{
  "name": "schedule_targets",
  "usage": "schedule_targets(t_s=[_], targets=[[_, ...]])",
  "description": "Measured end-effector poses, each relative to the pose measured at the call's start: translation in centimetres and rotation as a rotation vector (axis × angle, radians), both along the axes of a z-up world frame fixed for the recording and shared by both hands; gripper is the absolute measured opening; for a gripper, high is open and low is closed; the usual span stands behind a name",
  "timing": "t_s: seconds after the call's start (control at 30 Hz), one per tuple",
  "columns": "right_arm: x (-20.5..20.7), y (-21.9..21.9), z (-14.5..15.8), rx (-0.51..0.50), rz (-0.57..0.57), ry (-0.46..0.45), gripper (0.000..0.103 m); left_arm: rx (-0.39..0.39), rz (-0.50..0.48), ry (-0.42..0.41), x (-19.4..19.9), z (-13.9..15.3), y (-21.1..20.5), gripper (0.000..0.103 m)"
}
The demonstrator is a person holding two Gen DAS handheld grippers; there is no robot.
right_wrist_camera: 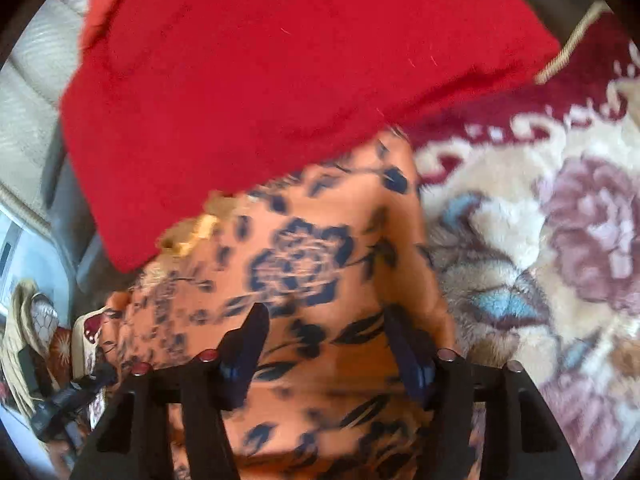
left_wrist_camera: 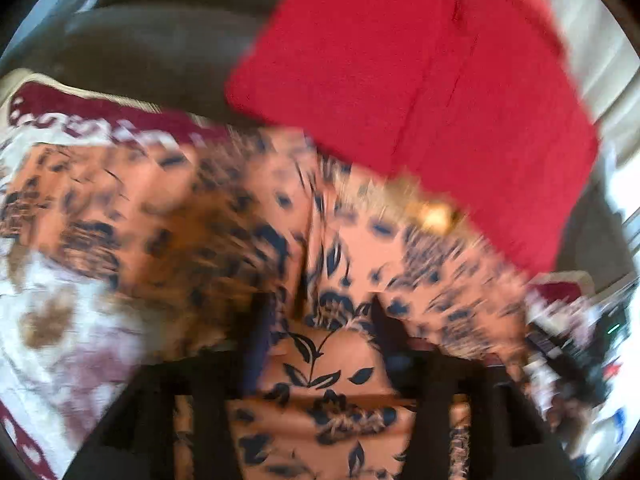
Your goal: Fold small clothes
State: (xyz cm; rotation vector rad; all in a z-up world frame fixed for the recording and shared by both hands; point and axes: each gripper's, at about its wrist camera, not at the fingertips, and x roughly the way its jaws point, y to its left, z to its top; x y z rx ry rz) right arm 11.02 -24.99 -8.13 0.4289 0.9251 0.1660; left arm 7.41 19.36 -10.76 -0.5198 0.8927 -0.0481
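An orange garment with dark blue flowers [left_wrist_camera: 248,216] [right_wrist_camera: 320,248] lies spread on a patterned carpet. A red folded cloth [left_wrist_camera: 420,92] [right_wrist_camera: 248,92] rests over its far edge. My left gripper [left_wrist_camera: 319,308] hovers over the near part of the orange garment, its dark fingers [left_wrist_camera: 256,340] wide apart, and only the flat fabric shows between them. My right gripper [right_wrist_camera: 325,314] also stands open over the same garment, with no fabric pinched between its pads. Both views are blurred.
The cream carpet with a maroon border and mauve flowers [right_wrist_camera: 560,220] [left_wrist_camera: 60,320] extends around the clothes. A dark cushioned seat [left_wrist_camera: 152,40] sits behind the garment. A beige padded seat [right_wrist_camera: 32,92] and cluttered items [right_wrist_camera: 36,340] lie at the left edge of the right wrist view.
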Motion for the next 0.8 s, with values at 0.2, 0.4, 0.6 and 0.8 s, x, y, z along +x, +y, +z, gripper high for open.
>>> schedule_targets(t_s=[0.2,0.4,0.6,0.8], targets=[[-4.0,0.6,-0.9,0.033,0.036,0.012,0.074,-0.219,0.429,-0.062,-5.5,-1.5,15.6,0.083],[-5.3,0.3,-1.8,0.028,0.036,0.014,0.074,-0.428,0.579,0.042,-4.7,-7.6,21.9,0.082],[-5.2,0.1,-1.9,0.033,0.040,0.015,0.074,-0.414,0.663,0.157,-3.0,-10.0,24.1,0.006],[-4.9,1.1,-2.8,0.045,0.038,-0.006,0.074,0.017,0.490,-0.089,-0.9,1.8,17.3,0.005]])
